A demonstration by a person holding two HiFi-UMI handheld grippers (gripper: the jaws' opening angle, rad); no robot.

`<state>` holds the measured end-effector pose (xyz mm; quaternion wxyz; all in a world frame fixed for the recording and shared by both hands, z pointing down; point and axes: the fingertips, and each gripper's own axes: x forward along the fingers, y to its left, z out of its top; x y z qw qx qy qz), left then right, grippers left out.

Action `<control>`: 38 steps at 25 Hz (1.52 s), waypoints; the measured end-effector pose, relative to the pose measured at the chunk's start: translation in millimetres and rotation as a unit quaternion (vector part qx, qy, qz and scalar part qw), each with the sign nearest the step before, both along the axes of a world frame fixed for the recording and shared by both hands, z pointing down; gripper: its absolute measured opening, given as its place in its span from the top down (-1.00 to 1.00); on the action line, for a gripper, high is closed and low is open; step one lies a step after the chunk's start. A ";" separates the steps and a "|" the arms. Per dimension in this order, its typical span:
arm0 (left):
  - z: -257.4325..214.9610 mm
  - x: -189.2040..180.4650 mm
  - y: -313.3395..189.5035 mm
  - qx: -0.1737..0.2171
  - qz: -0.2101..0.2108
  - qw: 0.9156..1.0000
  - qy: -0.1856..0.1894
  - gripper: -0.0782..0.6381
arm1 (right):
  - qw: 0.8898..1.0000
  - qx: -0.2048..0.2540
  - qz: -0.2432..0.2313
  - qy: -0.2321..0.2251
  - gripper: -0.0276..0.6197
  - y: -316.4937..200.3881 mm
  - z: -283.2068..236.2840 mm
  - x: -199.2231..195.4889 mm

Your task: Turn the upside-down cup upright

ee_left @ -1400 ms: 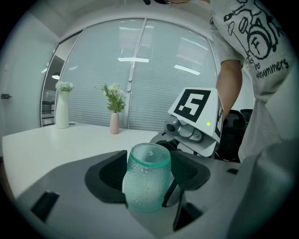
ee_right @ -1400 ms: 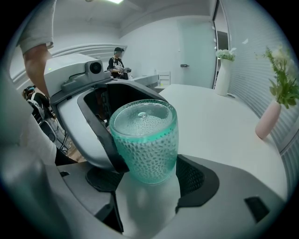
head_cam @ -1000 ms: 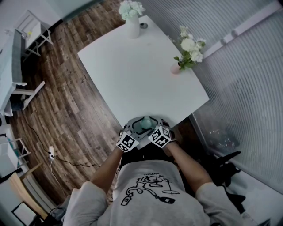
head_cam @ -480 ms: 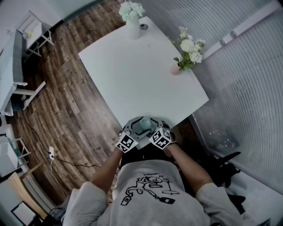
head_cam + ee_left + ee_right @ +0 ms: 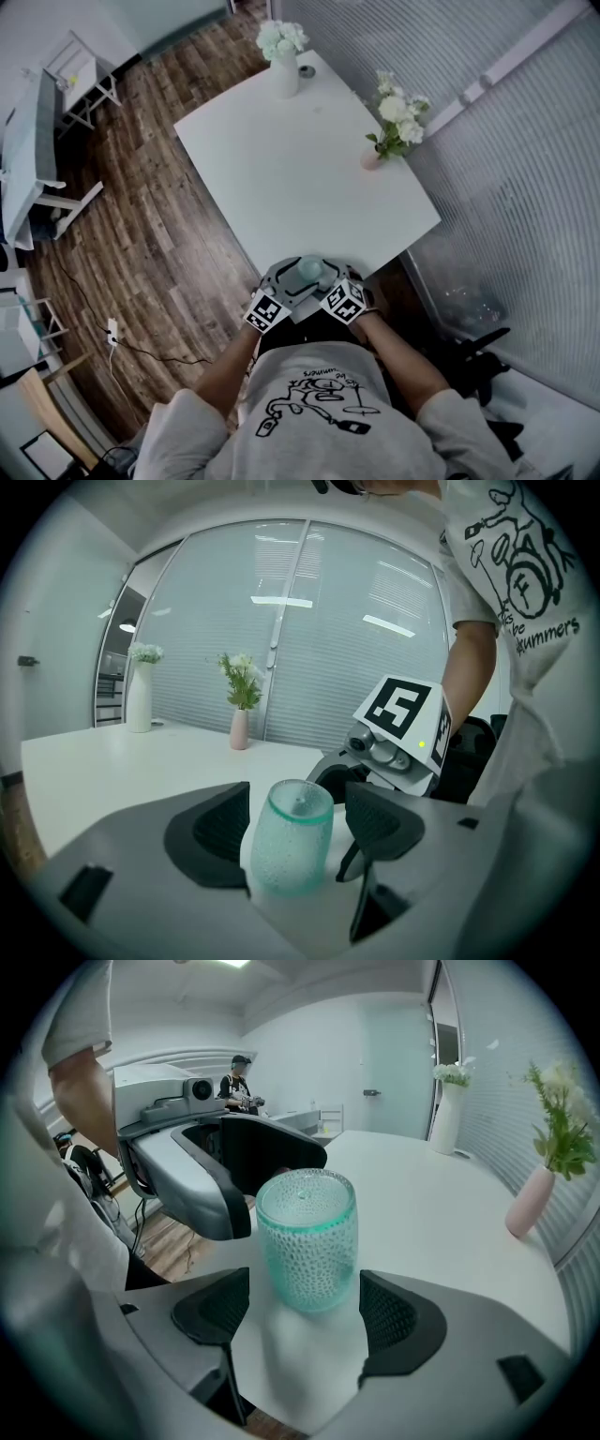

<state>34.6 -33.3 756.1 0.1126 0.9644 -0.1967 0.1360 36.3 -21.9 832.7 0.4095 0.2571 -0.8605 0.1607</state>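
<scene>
While I hold both grippers at the near edge of the white table (image 5: 300,178), the cup (image 5: 308,270) sits between them, standing on the tabletop close to that edge. It is teal dimpled glass, closed base up and rim down, so still upside down.

My left gripper (image 5: 300,822): jaws spread and just been opening. The cup (image 5: 289,841) is between the pads. The pad on the view's left is just beside the glass and the other one clearly stands off it, so no squeeze.

My right gripper (image 5: 307,1321): jaws spread wide. The cup (image 5: 307,1241) stands just past the pads (image 5: 394,1316), in line with the gap, with bare table on both sides and no contact.

From the head view the two grippers come in from opposite sides of the cup, with the left marker cube (image 5: 267,311) and right marker cube (image 5: 344,300) side by side below it.

At the far end of the table is a white vase (image 5: 284,75) with white flowers. A small pink vase (image 5: 372,157) with flowers stands at the right edge near the blinds (image 5: 525,169). Both are well apart from the cup. Wood floor (image 5: 141,244) lies to the left of the table.
</scene>
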 end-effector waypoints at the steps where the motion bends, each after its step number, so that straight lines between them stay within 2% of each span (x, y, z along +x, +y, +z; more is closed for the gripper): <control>1: -2.6 -1.1 0.3 -0.001 -0.003 1.000 0.002 -0.08 | 1.000 0.001 0.001 0.000 -0.21 0.0 -2.0 0.9; 11: -36.1 -23.6 -3.6 -0.013 -0.054 0.998 0.035 -0.08 | 0.998 0.020 0.046 -0.028 -0.20 -2.0 -32.9 19.8; 15: -51.6 -25.2 -0.2 -0.008 -0.053 0.998 0.042 -0.08 | 0.996 0.020 0.075 -0.054 -0.20 -1.9 -47.3 23.5; 23: -89.3 -27.2 2.0 0.004 -0.060 0.996 0.072 -0.03 | 0.990 0.048 0.091 -0.094 -0.19 -7.8 -93.3 23.7; 30: -142.4 -31.9 0.9 0.009 -0.071 0.991 0.111 0.12 | 0.977 0.081 0.122 -0.152 0.20 -20.6 -154.3 23.7; 35: -180.1 -31.2 -0.8 0.010 -0.084 0.989 0.119 0.35 | 0.966 0.098 0.132 -0.199 0.41 -28.5 -199.3 20.3; 38: -207.8 -35.8 -4.8 0.012 -0.102 0.984 0.146 0.52 | 0.957 0.105 0.134 -0.234 0.50 -30.8 -236.6 12.5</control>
